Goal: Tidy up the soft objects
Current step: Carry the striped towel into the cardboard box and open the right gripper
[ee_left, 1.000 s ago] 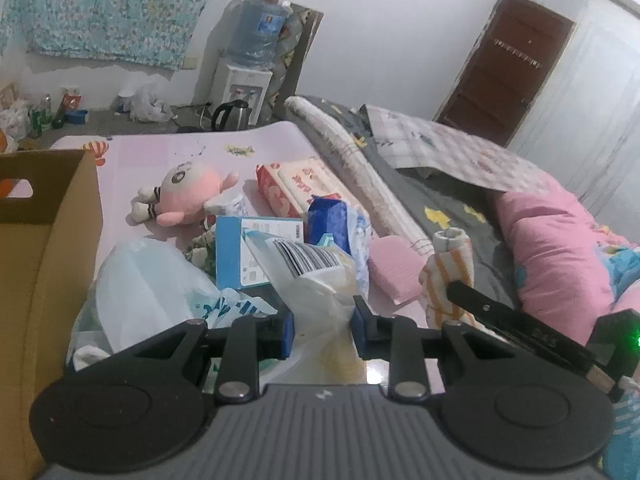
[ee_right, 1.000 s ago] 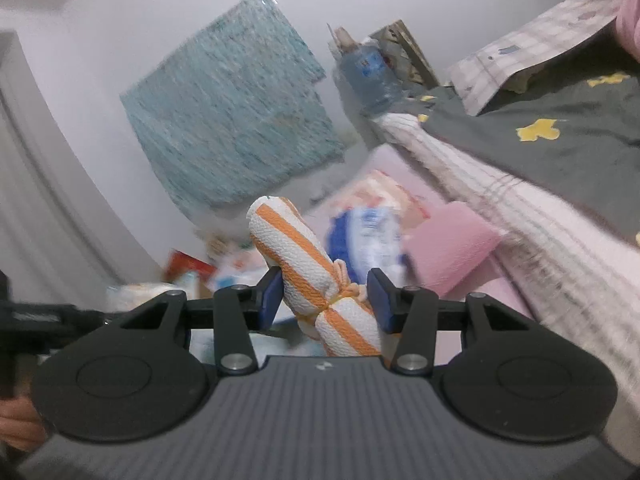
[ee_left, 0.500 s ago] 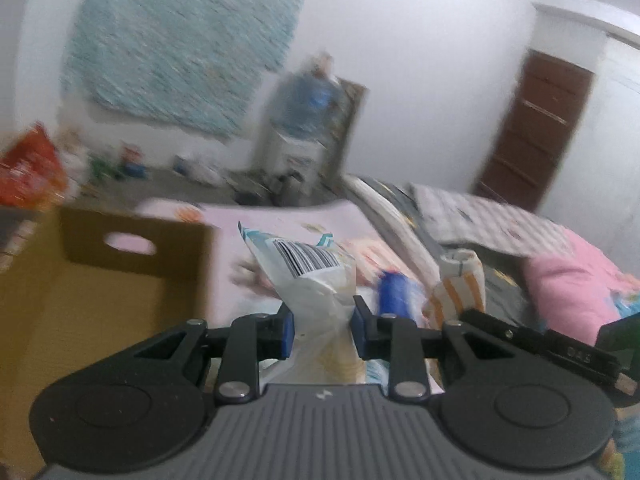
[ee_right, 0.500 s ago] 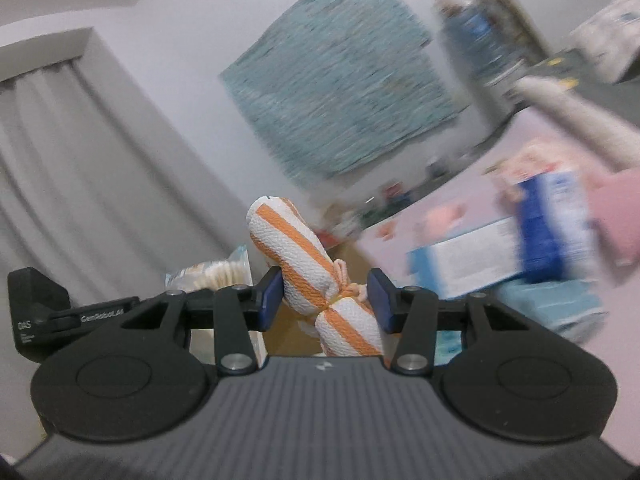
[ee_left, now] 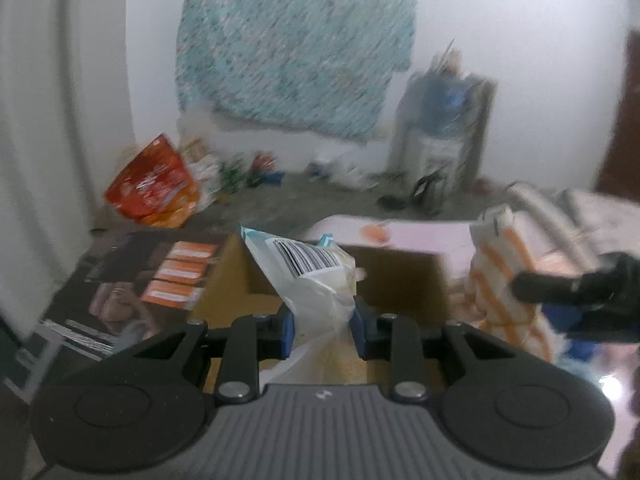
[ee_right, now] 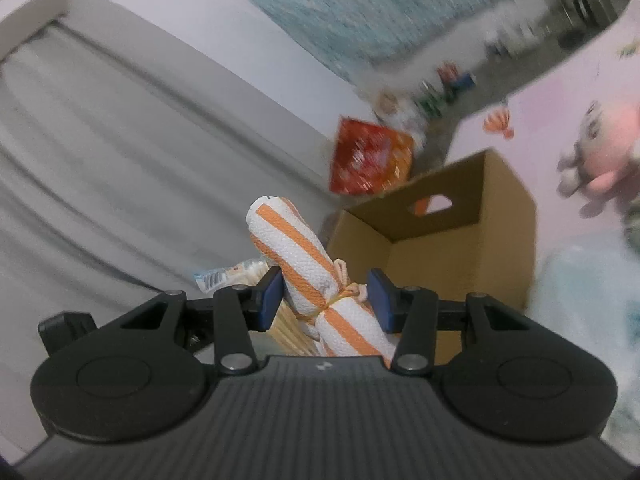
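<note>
My left gripper [ee_left: 322,328] is shut on a white plastic packet [ee_left: 316,280] with a barcode label, which sticks up between the blue pads. An open cardboard box [ee_left: 400,276] lies right behind and below the packet. My right gripper [ee_right: 324,300] is shut on a rolled towel [ee_right: 296,256] with orange and white stripes, tied with a band. The same box [ee_right: 460,240], with a handle hole, stands just beyond the towel. In the left wrist view the towel [ee_left: 504,264] and the right gripper's black arm [ee_left: 576,280] show at the right, beside the box.
A pink plush toy [ee_right: 608,152] lies on the pink sheet [ee_right: 560,92] to the right of the box. A red snack bag [ee_left: 154,184] and small clutter sit on the floor by the wall. A grey curtain [ee_right: 100,160] hangs at the left, a water dispenser [ee_left: 444,120] farther back.
Both grippers have swung left, away from the bed's pile and toward the cardboard box, each keeping its hold. The box now fills the middle of both views.
</note>
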Action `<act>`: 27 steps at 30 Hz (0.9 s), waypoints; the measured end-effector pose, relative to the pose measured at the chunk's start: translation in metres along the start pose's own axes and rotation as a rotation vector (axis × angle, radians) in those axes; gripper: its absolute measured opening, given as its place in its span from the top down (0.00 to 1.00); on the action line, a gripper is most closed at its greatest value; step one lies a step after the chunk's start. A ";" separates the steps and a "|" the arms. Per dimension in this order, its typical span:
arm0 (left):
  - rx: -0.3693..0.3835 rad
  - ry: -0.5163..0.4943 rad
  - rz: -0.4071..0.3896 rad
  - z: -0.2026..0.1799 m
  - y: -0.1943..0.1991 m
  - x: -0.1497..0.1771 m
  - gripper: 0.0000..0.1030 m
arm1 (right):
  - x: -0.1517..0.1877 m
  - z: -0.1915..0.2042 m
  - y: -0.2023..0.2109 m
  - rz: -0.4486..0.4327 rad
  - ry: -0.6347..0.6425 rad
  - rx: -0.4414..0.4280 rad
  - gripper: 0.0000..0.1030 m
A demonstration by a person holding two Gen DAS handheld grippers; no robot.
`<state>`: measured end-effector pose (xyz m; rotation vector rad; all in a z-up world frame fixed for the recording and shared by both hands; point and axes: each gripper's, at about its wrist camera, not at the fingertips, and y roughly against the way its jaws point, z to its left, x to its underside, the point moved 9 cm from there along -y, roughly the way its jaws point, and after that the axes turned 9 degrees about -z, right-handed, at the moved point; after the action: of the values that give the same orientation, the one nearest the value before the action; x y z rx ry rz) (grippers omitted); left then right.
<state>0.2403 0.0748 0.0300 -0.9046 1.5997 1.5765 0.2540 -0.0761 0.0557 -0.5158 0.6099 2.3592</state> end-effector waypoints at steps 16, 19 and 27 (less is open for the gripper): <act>-0.126 -0.188 0.273 0.040 -0.151 0.035 0.71 | 0.034 -0.051 -0.193 0.160 -0.334 0.305 0.55; -0.138 -0.208 0.281 0.040 -0.161 0.037 0.71 | 0.040 -0.064 -0.212 0.161 -0.382 0.336 0.55; -0.163 -0.238 0.295 0.038 -0.187 0.042 0.71 | 0.050 -0.087 -0.242 0.139 -0.475 0.352 0.54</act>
<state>0.3804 0.1107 -0.1014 -0.5521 1.5008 1.9620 0.3966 0.0672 -0.1100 0.2450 0.8253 2.3096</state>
